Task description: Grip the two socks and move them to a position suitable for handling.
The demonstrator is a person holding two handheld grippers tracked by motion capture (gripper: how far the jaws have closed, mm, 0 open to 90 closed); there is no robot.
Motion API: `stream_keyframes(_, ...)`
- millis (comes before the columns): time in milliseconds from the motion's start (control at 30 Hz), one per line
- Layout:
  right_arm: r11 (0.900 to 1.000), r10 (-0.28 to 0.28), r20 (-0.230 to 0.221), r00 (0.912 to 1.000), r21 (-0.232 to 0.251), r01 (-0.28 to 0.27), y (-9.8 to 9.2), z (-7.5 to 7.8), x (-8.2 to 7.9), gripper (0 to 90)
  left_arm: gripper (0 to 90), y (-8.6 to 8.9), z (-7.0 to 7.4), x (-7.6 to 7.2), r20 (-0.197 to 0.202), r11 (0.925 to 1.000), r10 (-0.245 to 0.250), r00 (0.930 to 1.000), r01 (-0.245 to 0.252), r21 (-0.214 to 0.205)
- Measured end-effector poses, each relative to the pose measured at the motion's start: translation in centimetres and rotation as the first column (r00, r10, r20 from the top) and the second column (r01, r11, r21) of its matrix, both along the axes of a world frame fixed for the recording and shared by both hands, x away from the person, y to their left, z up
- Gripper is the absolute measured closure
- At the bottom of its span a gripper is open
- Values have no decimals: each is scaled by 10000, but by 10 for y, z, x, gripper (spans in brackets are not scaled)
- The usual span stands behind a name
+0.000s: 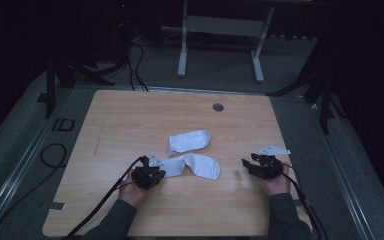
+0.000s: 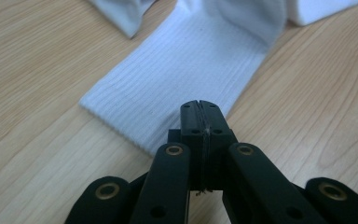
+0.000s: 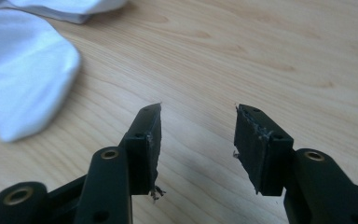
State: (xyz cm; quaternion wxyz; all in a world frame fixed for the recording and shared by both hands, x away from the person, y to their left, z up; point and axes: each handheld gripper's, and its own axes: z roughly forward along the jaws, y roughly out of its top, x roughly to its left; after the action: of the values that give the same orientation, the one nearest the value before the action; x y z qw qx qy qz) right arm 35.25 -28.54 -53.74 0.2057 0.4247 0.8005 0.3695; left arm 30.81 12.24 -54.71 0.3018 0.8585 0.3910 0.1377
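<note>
White ribbed cloth sock (image 2: 182,79); matt wood-grain table (image 2: 42,60); black plastic tongs (image 3: 198,140).

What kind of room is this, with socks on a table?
Probably a lab or workshop set up for recording: a bare wooden table in a dark room, cables on the floor, and a metal stand behind.

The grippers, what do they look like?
Both are black. The left gripper and right gripper each have two flat-padded jaws joined by brass-coloured rivets. A grey three-cornered plate sits on top, a black cable trails from each, and the person wears dark grey sleeves.
</note>
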Motion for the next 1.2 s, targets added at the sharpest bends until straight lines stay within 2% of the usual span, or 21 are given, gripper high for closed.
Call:
stream_keyframes(167,9991,402,247,9989,-154,-398,11,10,-5,517,893,15,2,2,36,9992,343,9994,-343,221)
stream_keyframes(300,9969,712,329,9969,-356,-700,21,14,-8,518,875,24,2,8,264,9970,634,9976,-645,422)
stream_keyframes(433,9936,956,366,9947,-636,-932,31,15,-9,513,870,32,1,17,408,9932,1049,9936,-1067,456)
stream_keyframes(533,9922,1043,300,9941,-718,-1019,36,14,-8,513,869,37,1,23,476,9888,1448,9883,-1463,296)
stream_keyframes(600,9909,1129,310,9931,-773,-1103,37,13,-8,512,867,39,4,23,486,9884,1511,9873,-1515,51)
stream_keyframes(767,9886,1261,296,9916,-862,-1232,44,13,-9,513,862,33,11,20,597,9912,1300,9897,-1282,-341)
stream_keyframes(867,9876,1340,293,9905,-869,-1311,48,15,-9,515,862,25,14,18,554,9950,949,9939,-929,-364)
stream_keyframes(933,9860,1428,241,9895,-910,-1400,51,16,-8,516,861,20,16,17,515,9960,732,9960,-704,-542)
stream_keyframes(1033,9836,1561,313,9872,-964,-1525,56,20,-5,515,861,9,17,17,580,9977,431,9974,-399,-553)
stream_keyframes(1067,9831,1582,322,9869,-982,-1544,57,21,-5,515,862,4,16,16,501,9966,330,9982,-292,-765)
stream_keyframes(1167,9790,1788,381,9831,-1063,-1739,64,24,-2,506,870,-7,14,17,370,9967,15,9993,15,-807)
stream_keyframes(1200,9774,1851,405,9819,-1114,-1797,66,24,-1,505,871,-10,13,17,381,9975,-88,9992,115,-699)
